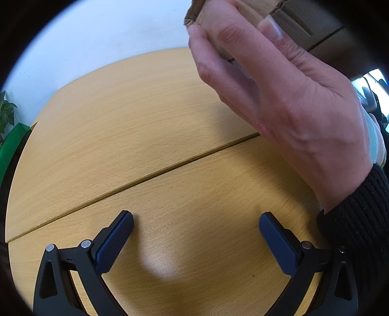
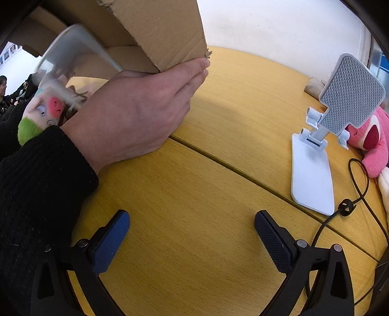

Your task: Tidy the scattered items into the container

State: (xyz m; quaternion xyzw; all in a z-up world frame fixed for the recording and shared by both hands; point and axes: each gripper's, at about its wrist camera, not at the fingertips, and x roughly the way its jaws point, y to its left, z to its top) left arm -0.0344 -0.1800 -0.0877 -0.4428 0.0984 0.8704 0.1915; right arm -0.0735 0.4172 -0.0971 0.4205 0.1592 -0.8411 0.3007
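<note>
A bare hand grips the flap of a cardboard box at the upper right of the left wrist view. The same hand holds the cardboard box at the upper left of the right wrist view. A clear plastic container and a small toy with a green tuft and pink spot show behind the hand. My left gripper is open and empty above the wooden table. My right gripper is open and empty above the table.
A white phone stand with a grey pad stands at the right. A pink plush toy lies behind it. A black cable loops past the stand's base. A green object and a plant sit at the far left.
</note>
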